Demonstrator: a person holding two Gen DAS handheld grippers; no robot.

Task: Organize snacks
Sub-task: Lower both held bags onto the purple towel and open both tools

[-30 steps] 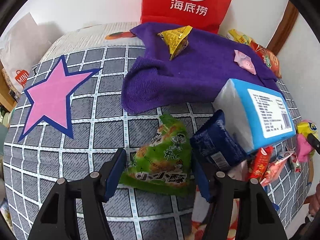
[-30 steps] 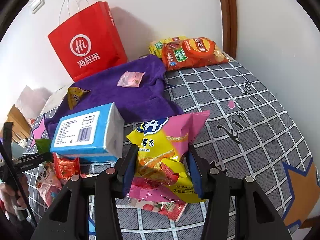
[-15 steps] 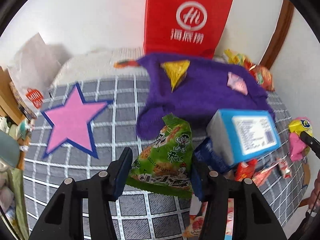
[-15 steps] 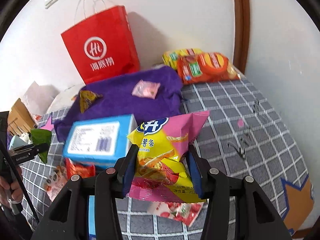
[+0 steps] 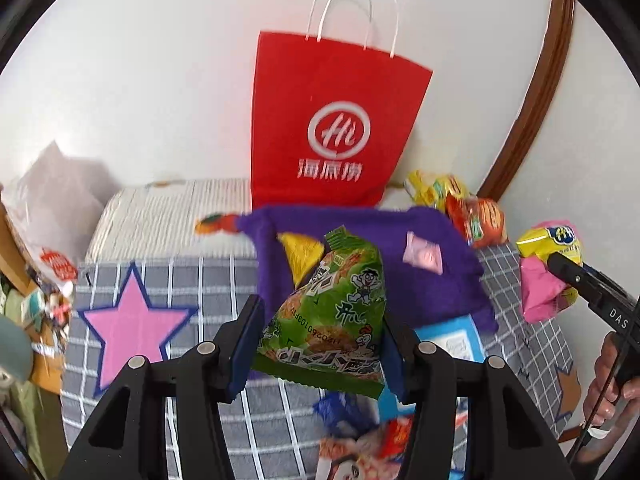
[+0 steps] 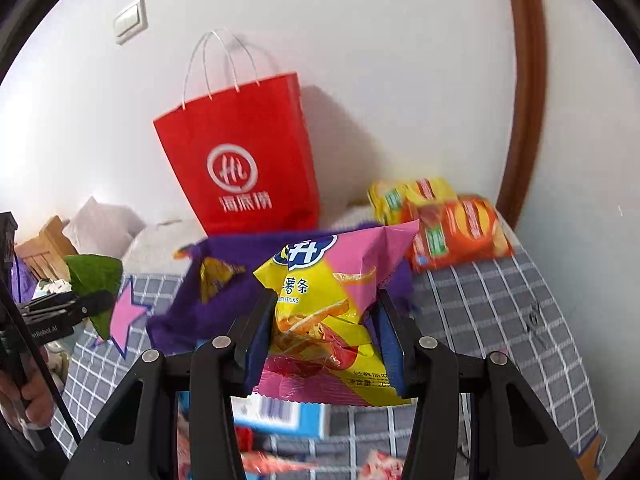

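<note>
- Snack packets were clamped in both grippers: the green packet (image 5: 332, 312) between the left gripper (image 5: 320, 344) pads, tip up and away, clear of the bed (image 5: 208, 276).
- The yellow-pink packet (image 6: 332, 312) sat in the right gripper (image 6: 324, 344), upright.
- Only the right view showed the wall switch (image 6: 130, 20); the red bag (image 5: 332, 120) stood behind.

the blue box (image 5: 452, 340) sits mostly hidden behind the green snack bag (image 5: 332, 316); nearby wrappers blur.
</note>
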